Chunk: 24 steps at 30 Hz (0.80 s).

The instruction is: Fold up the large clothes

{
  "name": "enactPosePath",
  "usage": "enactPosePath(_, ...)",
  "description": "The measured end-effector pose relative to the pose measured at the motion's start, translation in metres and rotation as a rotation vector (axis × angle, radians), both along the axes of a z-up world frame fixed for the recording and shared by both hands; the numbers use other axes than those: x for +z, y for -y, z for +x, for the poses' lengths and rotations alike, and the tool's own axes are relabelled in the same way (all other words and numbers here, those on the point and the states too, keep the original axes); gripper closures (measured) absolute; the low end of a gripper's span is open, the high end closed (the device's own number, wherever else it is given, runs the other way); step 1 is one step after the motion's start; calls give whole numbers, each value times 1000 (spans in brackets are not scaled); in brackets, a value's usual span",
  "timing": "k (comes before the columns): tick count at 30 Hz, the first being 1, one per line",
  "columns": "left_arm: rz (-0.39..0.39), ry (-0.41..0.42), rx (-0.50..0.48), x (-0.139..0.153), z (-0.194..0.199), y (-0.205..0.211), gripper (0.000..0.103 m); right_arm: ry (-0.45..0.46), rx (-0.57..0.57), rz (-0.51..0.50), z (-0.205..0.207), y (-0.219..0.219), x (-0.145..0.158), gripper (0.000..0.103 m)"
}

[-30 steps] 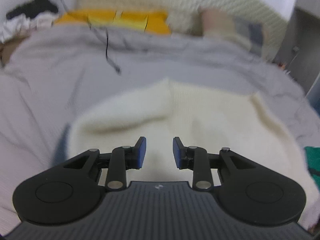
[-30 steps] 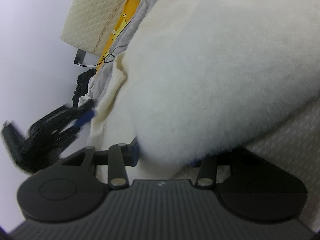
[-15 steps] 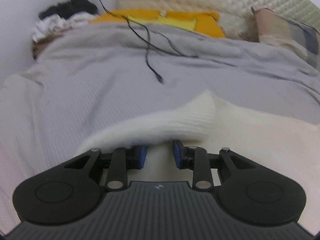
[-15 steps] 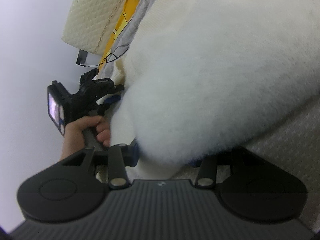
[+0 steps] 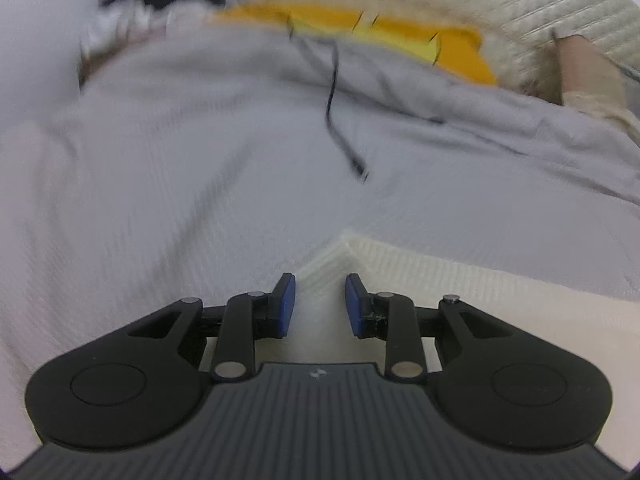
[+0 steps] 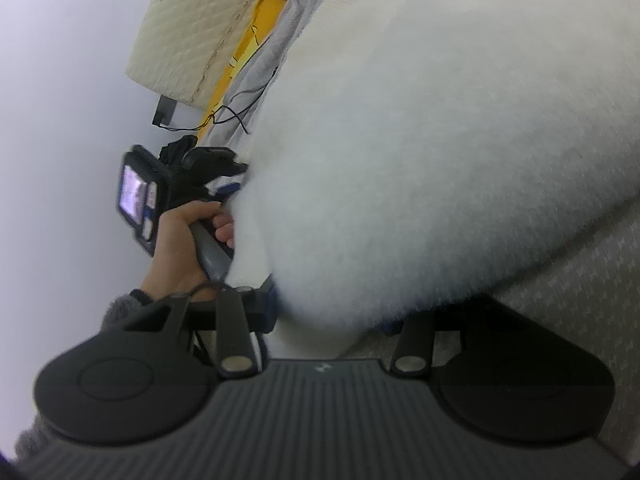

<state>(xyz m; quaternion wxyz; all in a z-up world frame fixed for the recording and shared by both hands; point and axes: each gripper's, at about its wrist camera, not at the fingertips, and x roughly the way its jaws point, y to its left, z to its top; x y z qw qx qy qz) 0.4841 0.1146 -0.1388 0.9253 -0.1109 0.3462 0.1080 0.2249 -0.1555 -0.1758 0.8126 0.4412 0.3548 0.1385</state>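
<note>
My left gripper (image 5: 316, 300) stands with its blue pads partly apart, and nothing is pinched between them. The ribbed corner of the cream sweater (image 5: 460, 300) lies just past the pad tips, in line with the gap; I judge no contact yet. My reading is that this gripper is lined up on that corner to take it for a fold.

My right gripper (image 6: 328, 312) is closed on a thick bunch of the same sweater (image 6: 440, 140). The fluffy mass fills the space between the fingers and hides the right-hand pad almost wholly. The jaws stand fairly wide, which I put down to the bulk of the fabric. I judge this hold serves as an anchor: one part of the garment is lifted and kept under control while the other gripper seeks a second corner.

Places, taken from the sweater: it lies on the grey bedcover (image 5: 200, 160), which spreads beyond and to the left of it. A black cable (image 5: 336, 120) rests on the cover well beyond the ribbed corner. A yellow cloth (image 5: 400, 32) and a quilted cream headboard (image 5: 500, 0) lie farther off again.

In the right wrist view the person's left hand (image 6: 180, 240) grips its handle just beside the sweater's edge.

Risk noted: the left view is blurred, so pad alignment on the corner is uncertain.
</note>
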Motion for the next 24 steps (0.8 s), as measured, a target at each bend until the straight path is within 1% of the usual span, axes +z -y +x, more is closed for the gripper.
enactPosePath(1, -33, 12, 5, 0, 0, -5, 70, 4, 2, -3, 0, 0, 0, 54)
enactPosePath(2, -51, 14, 6, 1, -1, -8, 70, 7, 5, -10, 1, 0, 0, 54)
enactPosePath(4, -62, 9, -15, 5, -4, -9, 69, 11, 8, -19, 0, 0, 0, 54)
enactPosePath(6, -58, 7, -37, 11, -15, -6, 68, 10, 9, -21, 3, 1, 1, 54)
enactPosePath(8, -53, 17, -66, 21, -30, -2, 58, 11, 13, -20, 3, 4, 0, 54)
enactPosePath(10, -41, 34, -95, 34, -52, 3, 53, 10, 14, -18, 3, 4, 1, 54)
enactPosePath(13, -42, 30, -147, 49, -90, 13, 52, 11, 18, -18, 3, 3, 2, 54)
enactPosePath(15, -56, 35, -181, 59, -119, 18, 52, 9, 21, -12, 3, 4, 2, 53)
enactPosePath(16, -70, 34, -191, 64, -135, 21, 50, 7, 21, -8, 2, 4, 2, 53)
enactPosePath(17, -95, 30, -190, 68, -151, 22, 47, 6, 22, -9, 1, 5, 2, 53)
enactPosePath(21, -272, -5, -198, 76, -220, 25, 44, -2, 15, 1, -5, 9, 4, 53)
enactPosePath(24, -356, -14, -206, 72, -262, 30, 38, -7, 8, 11, -12, 12, 5, 53)
